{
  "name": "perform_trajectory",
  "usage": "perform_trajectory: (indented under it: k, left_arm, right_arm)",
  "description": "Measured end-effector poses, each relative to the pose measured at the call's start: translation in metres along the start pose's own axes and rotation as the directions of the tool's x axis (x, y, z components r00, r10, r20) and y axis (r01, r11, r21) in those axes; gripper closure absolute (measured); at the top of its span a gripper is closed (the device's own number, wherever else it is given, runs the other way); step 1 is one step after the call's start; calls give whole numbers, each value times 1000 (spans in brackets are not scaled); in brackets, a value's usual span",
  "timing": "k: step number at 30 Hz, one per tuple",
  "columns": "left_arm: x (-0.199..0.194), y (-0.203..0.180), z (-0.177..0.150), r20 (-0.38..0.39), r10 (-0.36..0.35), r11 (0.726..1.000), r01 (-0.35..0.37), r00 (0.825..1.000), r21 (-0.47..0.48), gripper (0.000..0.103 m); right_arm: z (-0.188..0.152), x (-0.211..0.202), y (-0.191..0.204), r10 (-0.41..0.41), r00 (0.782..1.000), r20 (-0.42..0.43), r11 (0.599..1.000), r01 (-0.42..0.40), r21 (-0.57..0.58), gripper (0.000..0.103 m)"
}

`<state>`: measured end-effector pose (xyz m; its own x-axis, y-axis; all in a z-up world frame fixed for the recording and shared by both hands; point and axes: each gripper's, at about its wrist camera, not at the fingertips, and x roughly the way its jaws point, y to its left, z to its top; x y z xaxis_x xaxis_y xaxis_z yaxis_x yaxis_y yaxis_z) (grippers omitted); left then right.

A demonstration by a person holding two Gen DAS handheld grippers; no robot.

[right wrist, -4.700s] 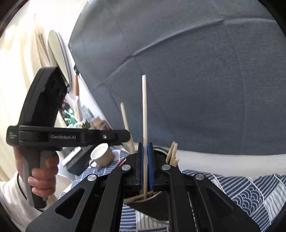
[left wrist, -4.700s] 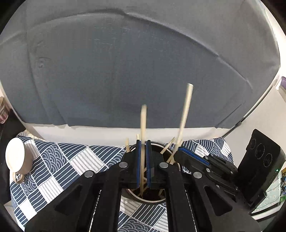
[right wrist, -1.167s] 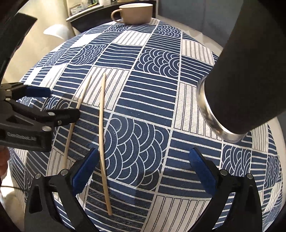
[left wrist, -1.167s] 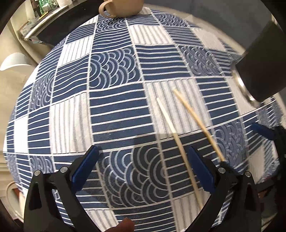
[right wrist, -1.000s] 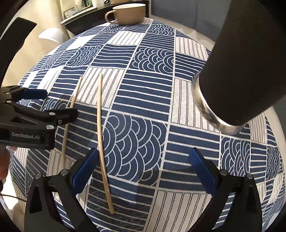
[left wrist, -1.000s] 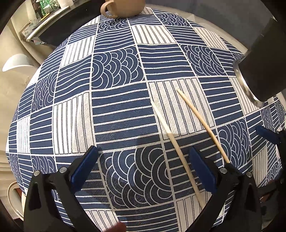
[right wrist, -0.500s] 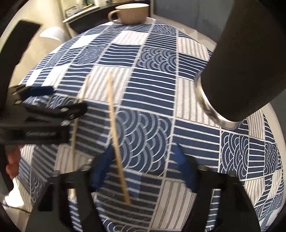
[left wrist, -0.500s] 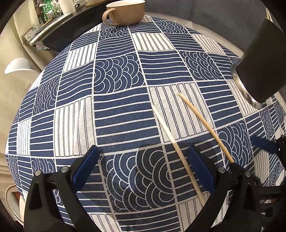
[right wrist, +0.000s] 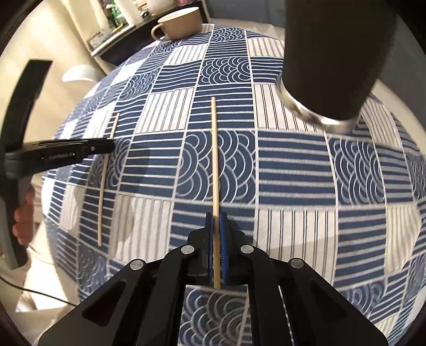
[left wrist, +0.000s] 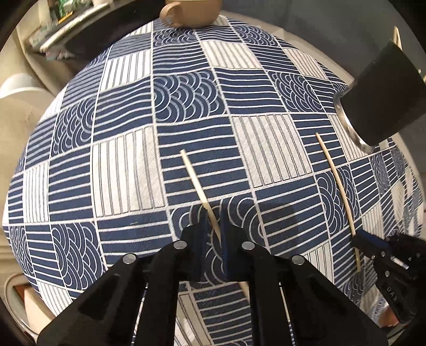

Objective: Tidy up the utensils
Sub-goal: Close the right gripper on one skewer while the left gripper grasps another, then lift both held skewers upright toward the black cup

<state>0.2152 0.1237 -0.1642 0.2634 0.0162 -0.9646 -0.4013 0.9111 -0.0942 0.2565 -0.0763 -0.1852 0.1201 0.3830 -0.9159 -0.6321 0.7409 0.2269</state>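
Observation:
Two wooden chopsticks lie on a blue-and-white patterned cloth. My left gripper is shut on the left chopstick, which points away from me; this chopstick shows in the right wrist view too. My right gripper is shut on the right chopstick, seen in the left wrist view with the right gripper's fingers at its near end. A dark cylindrical utensil holder with a metal base stands at the far right.
A tan cup stands at the cloth's far edge. The patterned cloth covers the table. A dark shelf with clutter lies beyond the table at the back left. The person's hand holds the left gripper's handle.
Both grippers were open above the chopsticks half a second ago. Now each has closed on its own chopstick. Earlier still, both held chopsticks upright in the holder.

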Motion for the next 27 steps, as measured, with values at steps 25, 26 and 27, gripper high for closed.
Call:
perform_trajectory:
  k: [25,26,27]
  left_arm:
    - [-65,-3,45,35,-197,947,181,980,264,98]
    - [-65,-5,49,37,-209,943,192,977,273,98]
    - [-65,-7,51,39,-215,939,195,976,283,98]
  right_arm:
    - [-15,-117,-17,42,958,285,913,-153,378,100]
    - [-15,-120,-16,34,958,286,913,-146,382,100]
    - [-14,-122,-14,24,958,286,914,-137,382,98]
